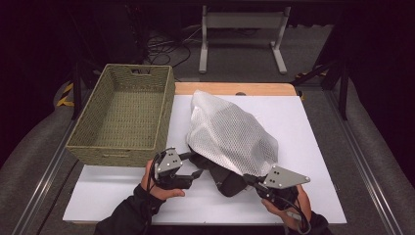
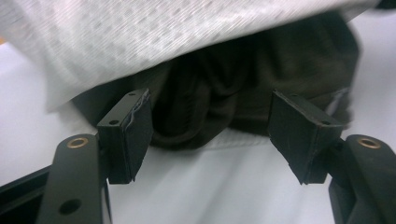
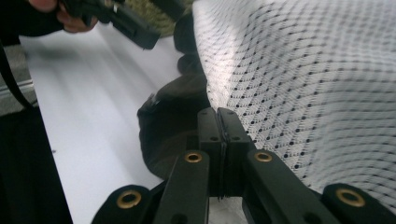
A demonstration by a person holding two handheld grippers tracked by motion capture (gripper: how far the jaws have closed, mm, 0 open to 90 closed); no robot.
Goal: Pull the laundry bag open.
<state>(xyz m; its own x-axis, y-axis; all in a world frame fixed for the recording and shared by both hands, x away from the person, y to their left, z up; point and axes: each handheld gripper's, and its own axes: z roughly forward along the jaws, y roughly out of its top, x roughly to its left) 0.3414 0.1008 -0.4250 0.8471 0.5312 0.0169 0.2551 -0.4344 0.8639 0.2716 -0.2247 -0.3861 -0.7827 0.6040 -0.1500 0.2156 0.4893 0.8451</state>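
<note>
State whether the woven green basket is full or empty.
Empty: the woven green basket shows its bare woven floor in the high view, with nothing inside.

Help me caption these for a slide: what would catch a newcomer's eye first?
A crumpled white mesh garment with dark cloth beneath it lies mid-table on the white sheet. To its left stands an empty green woven basket. At the near edge the left gripper is open by the dark cloth; the right gripper is shut at the garment's edge.

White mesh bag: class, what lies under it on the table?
A dark cloth item pokes out beneath the white mesh bag at its near edge; how far it extends underneath is covered.
</note>
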